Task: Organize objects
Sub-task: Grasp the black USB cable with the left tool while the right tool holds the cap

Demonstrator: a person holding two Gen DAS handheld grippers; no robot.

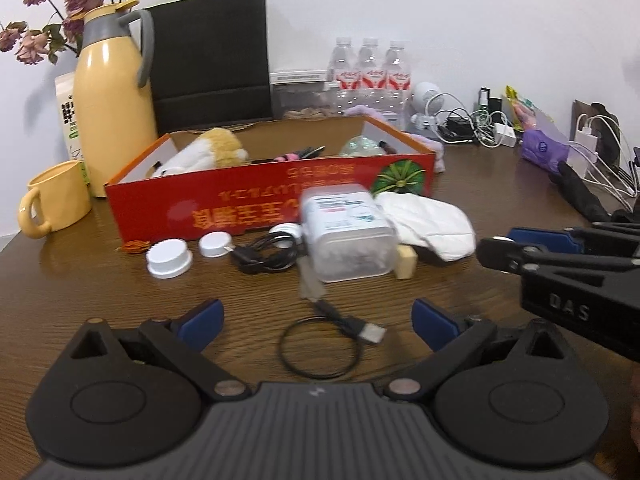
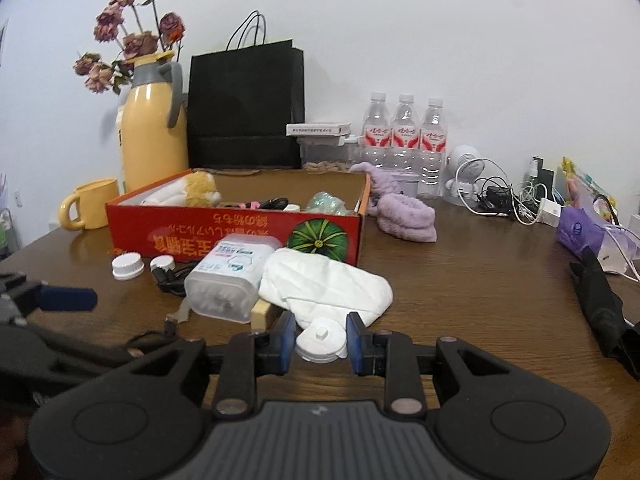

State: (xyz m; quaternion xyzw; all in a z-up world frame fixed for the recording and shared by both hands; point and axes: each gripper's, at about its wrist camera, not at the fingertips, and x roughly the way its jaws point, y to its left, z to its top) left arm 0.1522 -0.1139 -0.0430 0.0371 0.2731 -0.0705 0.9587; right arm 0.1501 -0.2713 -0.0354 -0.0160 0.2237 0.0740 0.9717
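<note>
While the red box (image 2: 236, 232) already held a plush toy (image 2: 192, 194) and a few small items, much lay loose in front of it: a clear container (image 2: 228, 280), white cloth (image 2: 324, 284), two caps and a black cable (image 1: 264, 256). Only the right wrist view showed the right gripper (image 2: 321, 340) clamped on a white cap (image 2: 321, 340); only the left wrist view showed the left gripper (image 1: 318, 320) spread wide and empty above a USB cable (image 1: 340, 330).

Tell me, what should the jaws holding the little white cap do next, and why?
Probably lift the white cap and carry it toward the red box. The right gripper already has its jaws closed on it, and the box behind, open on top, holds other collected things.
</note>
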